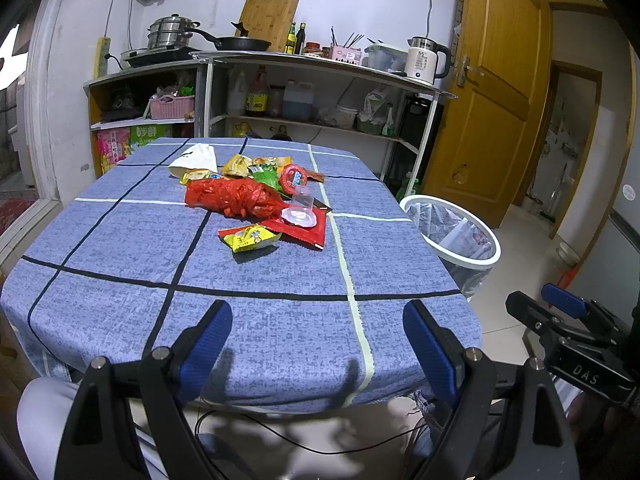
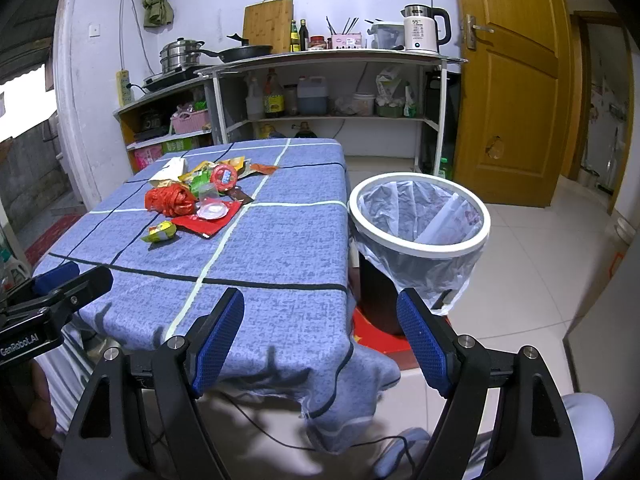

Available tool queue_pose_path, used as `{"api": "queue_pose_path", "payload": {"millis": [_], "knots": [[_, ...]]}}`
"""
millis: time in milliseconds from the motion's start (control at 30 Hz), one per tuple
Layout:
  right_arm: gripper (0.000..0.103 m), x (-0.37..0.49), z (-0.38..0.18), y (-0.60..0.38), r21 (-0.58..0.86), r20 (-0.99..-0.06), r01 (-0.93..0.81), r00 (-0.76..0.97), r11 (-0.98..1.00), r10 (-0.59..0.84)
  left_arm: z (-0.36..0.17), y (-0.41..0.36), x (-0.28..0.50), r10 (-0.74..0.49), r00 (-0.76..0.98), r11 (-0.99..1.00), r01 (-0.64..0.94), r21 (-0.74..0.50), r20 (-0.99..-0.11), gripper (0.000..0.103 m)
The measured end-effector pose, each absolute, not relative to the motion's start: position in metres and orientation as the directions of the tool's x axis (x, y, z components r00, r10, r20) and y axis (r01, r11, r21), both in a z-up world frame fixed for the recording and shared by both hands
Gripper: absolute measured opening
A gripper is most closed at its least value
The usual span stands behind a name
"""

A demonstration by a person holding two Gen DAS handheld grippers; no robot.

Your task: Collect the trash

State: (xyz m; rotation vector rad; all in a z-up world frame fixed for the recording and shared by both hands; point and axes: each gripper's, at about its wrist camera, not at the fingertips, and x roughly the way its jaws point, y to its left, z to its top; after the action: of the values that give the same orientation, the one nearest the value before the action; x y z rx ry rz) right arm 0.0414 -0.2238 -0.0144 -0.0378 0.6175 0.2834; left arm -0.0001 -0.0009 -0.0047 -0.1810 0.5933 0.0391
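Note:
A pile of trash lies at the far middle of the blue checked tablecloth [image 1: 280, 280] [image 2: 280, 240]: a crumpled red plastic bag [image 1: 236, 198] [image 2: 170, 199], a clear cup [image 1: 301, 202] [image 2: 210, 200] on a red wrapper [image 1: 304, 230], a yellow snack packet [image 1: 250, 238] [image 2: 162, 231], a white pouch [image 1: 196, 160] and several more wrappers. A white-rimmed bin [image 1: 456, 232] [image 2: 420, 220] with a clear liner stands on the floor right of the table. My left gripper [image 1: 318, 344] is open over the near table edge. My right gripper [image 2: 320, 336] is open near the table's right corner. Both are empty.
Behind the table stand metal shelves [image 1: 320, 68] with bottles, pans, a cutting board and a kettle [image 1: 424, 58]. A wooden door [image 2: 512, 80] is at the right. White tiled floor [image 2: 532, 280] spreads around the bin. Cables hang below the table's front edge.

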Motion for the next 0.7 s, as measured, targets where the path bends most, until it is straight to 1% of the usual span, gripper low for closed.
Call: {"api": "queue_pose_path", "payload": {"millis": [433, 467, 700], "knots": [[0.079, 0.0410, -0.0144, -0.2235, 0.047, -0.581, -0.269, 0.776, 0.962, 0.245, -0.0089, -0.0099, 0.0016, -0.017, 0.827, 0.982, -0.091, -0.164, -0.561, 0.088], [0.079, 0.0410, -0.0140, -0.2240, 0.047, -0.581, -0.270, 0.776, 0.962, 0.246, -0.0038, -0.0002, -0.0003, -0.015, 0.829, 0.983, -0.091, -0.161, -0.559, 0.088], [0.079, 0.0423, -0.0141, -0.2245, 0.048, -0.581, -0.270, 0.776, 0.962, 0.247, -0.0039, -0.0003, 0.0000, -0.016, 0.828, 0.982, -0.091, -0.163, -0.560, 0.088]]}}
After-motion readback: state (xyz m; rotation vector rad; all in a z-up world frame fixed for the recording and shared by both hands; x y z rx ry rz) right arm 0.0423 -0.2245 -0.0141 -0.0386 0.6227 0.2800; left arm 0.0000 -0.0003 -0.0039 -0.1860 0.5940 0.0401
